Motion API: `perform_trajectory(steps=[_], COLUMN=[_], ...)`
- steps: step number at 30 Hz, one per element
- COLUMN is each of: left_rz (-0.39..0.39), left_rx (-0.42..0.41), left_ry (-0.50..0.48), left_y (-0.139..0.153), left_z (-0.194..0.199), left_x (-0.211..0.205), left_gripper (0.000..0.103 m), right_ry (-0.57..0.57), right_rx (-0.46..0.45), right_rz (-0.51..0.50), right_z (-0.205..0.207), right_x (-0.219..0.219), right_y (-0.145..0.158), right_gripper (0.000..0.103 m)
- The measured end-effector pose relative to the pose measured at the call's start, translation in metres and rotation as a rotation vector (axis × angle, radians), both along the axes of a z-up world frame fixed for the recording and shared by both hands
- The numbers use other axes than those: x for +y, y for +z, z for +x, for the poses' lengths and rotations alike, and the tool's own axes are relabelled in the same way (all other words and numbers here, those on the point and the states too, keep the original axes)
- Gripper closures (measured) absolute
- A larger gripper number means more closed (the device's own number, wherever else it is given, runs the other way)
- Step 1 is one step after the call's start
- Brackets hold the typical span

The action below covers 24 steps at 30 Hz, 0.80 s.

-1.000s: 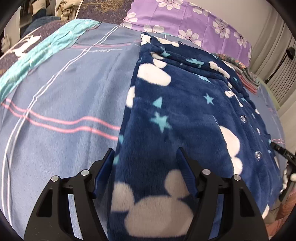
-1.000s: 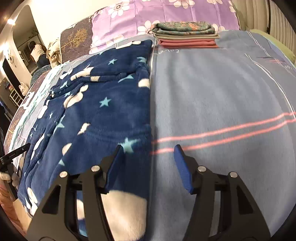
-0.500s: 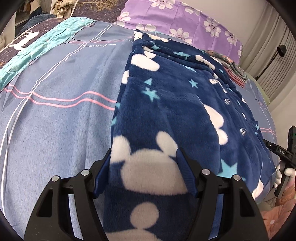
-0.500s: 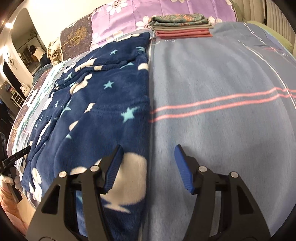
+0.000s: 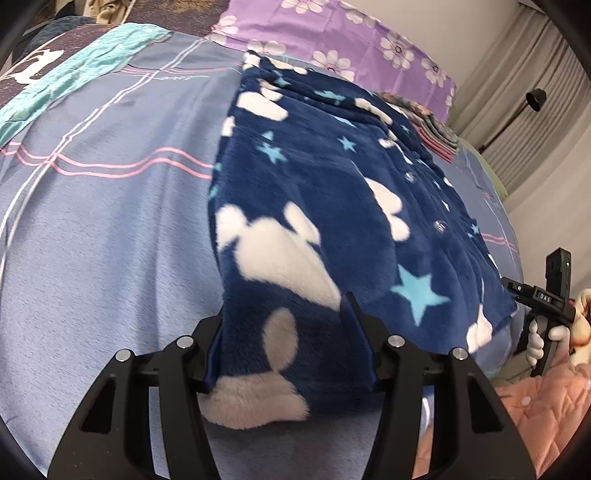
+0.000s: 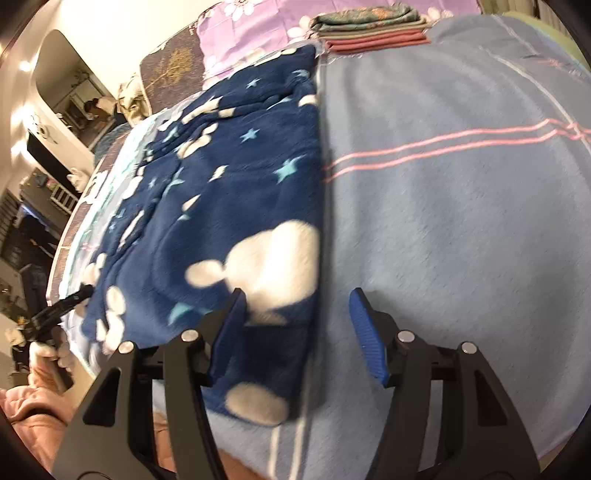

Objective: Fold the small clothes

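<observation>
**A:** On the left, what is the left hand-held gripper (image 5: 282, 341) doing at the near edge of the bed (image 5: 92, 229)?

**B:** It straddles the near left corner of the dark blue fleece pyjama top (image 5: 317, 206), which lies flat and buttoned on the blue bedspread. Its jaws have just been closing, and the thick hem now fills the gap between them, pressed at both sides. The likely reason: a hem corner gives a firm hold for lifting the lower half up toward the collar.

**A:** And across to the right?

**B:** The right hand-held gripper (image 6: 295, 328) sits at the other hem corner. Its jaws stand fairly wide: one pad lies over the fleece, the other over bare bedspread, so the garment's side edge runs between them, not yet pinched. That picture is blurred, so fine contact is hard to judge.

**A:** Why both corners?

**B:** Paired holds should keep the hem straight while folding, I'd say.

**A:** And further back?

**B:** A stack of folded clothes (image 6: 369, 26) waits by the purple flowered pillow (image 6: 255, 26), well apart from the top, probably where this one will end up.
</observation>
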<state>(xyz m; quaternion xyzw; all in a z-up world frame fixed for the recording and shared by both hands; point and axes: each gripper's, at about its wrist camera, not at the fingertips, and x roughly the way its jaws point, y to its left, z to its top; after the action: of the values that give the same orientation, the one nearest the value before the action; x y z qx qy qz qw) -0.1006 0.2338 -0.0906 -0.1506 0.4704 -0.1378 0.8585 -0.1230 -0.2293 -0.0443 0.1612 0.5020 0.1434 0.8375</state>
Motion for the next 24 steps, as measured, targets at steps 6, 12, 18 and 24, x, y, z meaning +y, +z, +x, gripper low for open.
perform_trajectory(steps=[6, 12, 18, 24], left_rz=[-0.057, -0.029, -0.035, -0.066], left_rx=[-0.009, 0.007, -0.012, -0.057], left_ry=[0.002, -0.022, -0.014, -0.015], left_y=[-0.008, -0.003, -0.005, 0.019], left_z=[0.013, 0.008, 0.019, 0.024], left_x=[0.002, -0.003, -0.005, -0.013], left_gripper=[0.046, 0.046, 0.068, 0.086], right_ry=[0.027, 0.072, 0.069, 0.110], right_rx=[0.008, 0.015, 0.015, -0.057], right_rz=[0.039, 0.059, 0.132, 0.209], right_z=[0.008, 0.004, 0.023, 0.029], right_x=[0.005, 0.007, 0.009, 0.017], right_y=[-0.006, -0.004, -0.012, 0.013], right_gripper=[0.042, 0.043, 0.043, 0.086])
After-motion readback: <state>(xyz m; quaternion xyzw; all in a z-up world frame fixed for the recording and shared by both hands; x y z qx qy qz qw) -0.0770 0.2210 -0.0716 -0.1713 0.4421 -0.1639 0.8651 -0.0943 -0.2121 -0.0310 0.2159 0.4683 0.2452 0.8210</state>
